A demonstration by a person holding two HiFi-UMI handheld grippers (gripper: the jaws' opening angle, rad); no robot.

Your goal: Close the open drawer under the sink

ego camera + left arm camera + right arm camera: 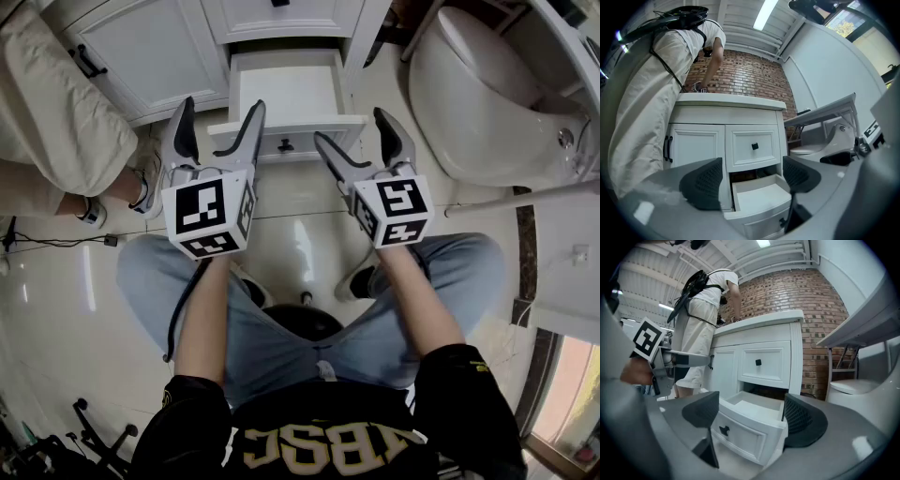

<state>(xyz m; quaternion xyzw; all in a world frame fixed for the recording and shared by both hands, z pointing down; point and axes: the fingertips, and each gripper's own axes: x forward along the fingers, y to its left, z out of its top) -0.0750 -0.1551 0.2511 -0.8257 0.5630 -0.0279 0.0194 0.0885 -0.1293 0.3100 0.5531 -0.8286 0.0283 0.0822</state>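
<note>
The white bottom drawer point(291, 98) of the sink cabinet stands pulled out, empty, with a small black knob point(285, 145) on its front. My left gripper point(217, 124) is open just left of the drawer front, nothing between its jaws. My right gripper point(361, 131) is open too, at the drawer's right corner, also empty. In the left gripper view the drawer point(759, 199) lies low between the pads of that gripper point(750, 180). In the right gripper view the drawer front point(745, 430) sits between the jaws of the right gripper point(747, 416), close but apart.
A person in beige clothes point(56, 103) stands at the cabinet's left, shoes near my left gripper. A closed upper drawer point(753, 146) and a cabinet door point(691, 147) are above and left. A white toilet point(478, 94) stands to the right. My knees are below on glossy tile.
</note>
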